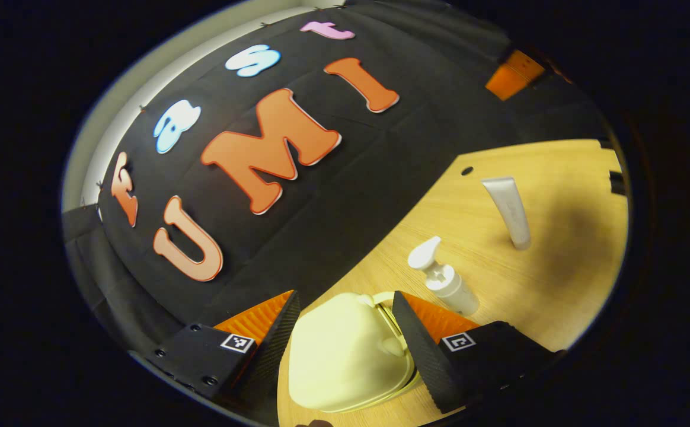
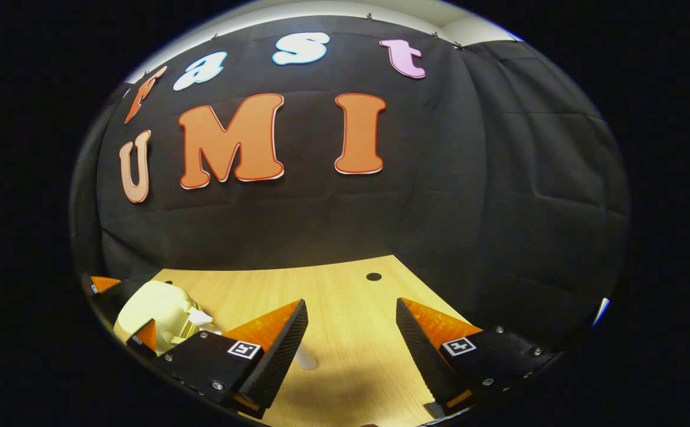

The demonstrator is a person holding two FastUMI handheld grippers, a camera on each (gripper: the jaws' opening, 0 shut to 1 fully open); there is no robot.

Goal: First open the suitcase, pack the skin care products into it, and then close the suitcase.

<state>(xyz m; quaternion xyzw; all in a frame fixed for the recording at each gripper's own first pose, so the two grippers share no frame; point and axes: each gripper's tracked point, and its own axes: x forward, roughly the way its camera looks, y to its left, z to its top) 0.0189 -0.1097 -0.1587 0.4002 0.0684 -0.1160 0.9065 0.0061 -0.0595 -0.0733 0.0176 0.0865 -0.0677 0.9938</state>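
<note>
The pale yellow suitcase [image 1: 345,356] lies closed on the wooden table [image 1: 558,284]. My left gripper [image 1: 345,302] is open, one finger on each side of the case. To the right of it stand a white pump bottle [image 1: 447,280] and, farther off, a silver tube [image 1: 510,210]. In the right gripper view, my right gripper [image 2: 351,329] hangs open over bare table with nothing between its fingers. The suitcase [image 2: 155,311] sits at the far left there, and a bit of the tube [image 2: 307,359] peeks out beside the right gripper's left finger.
The black cloth wall runs close behind the table's far edge. A small round hole [image 2: 373,276] is in the tabletop near that edge, also seen near the tube as the hole [image 1: 466,171]. Bare wood [image 2: 351,296] lies ahead of the right gripper.
</note>
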